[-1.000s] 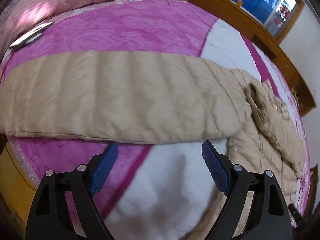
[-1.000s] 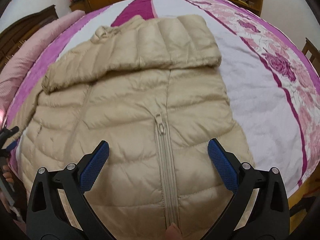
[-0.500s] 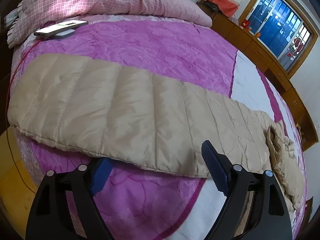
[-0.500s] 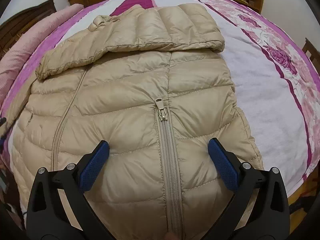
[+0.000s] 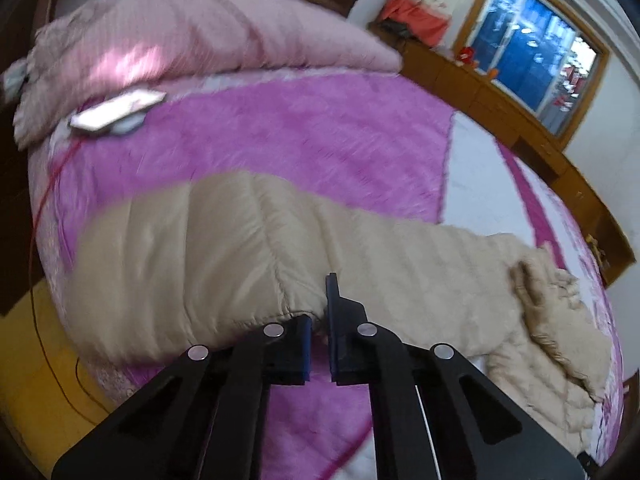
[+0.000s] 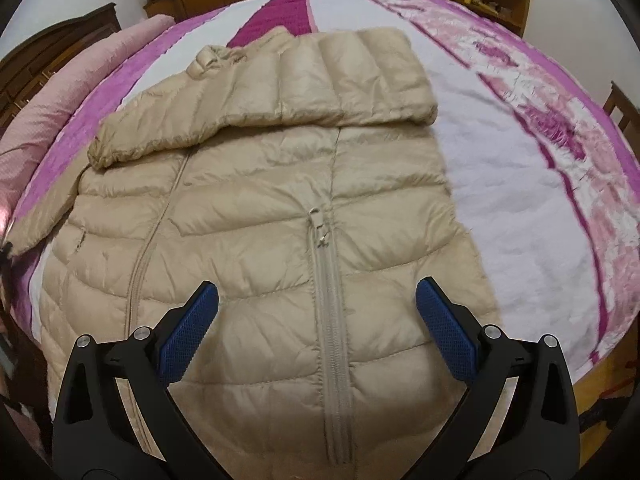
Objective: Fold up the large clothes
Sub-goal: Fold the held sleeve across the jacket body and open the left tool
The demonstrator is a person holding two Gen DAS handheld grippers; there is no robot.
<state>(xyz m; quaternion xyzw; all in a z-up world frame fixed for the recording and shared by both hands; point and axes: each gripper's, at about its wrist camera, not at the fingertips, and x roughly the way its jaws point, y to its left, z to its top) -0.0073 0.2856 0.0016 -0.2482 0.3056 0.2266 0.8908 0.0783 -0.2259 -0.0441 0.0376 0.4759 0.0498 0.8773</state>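
Observation:
A beige quilted down jacket [image 6: 288, 208] lies front up on the bed, zipper partly closed, one sleeve folded across its chest. Its other sleeve [image 5: 224, 248] stretches out over the pink cover in the left wrist view. My left gripper [image 5: 319, 322] is shut on the near edge of that sleeve, and the fabric bunches between the blue pads. My right gripper [image 6: 316, 320] is open and empty, hovering above the jacket's lower hem, astride the zipper [image 6: 326, 320].
A pink rolled quilt [image 5: 208, 36] lies at the head of the bed, with a phone [image 5: 116, 110] beside it. Wooden cabinets [image 5: 520, 128] and a window [image 5: 532, 48] run along the far side. The bed edge and yellow floor [image 5: 36, 380] are at the lower left.
My left gripper moved in on the outstretched sleeve and closed on its near edge, lifting it slightly. My right gripper stayed open over the hem with little movement.

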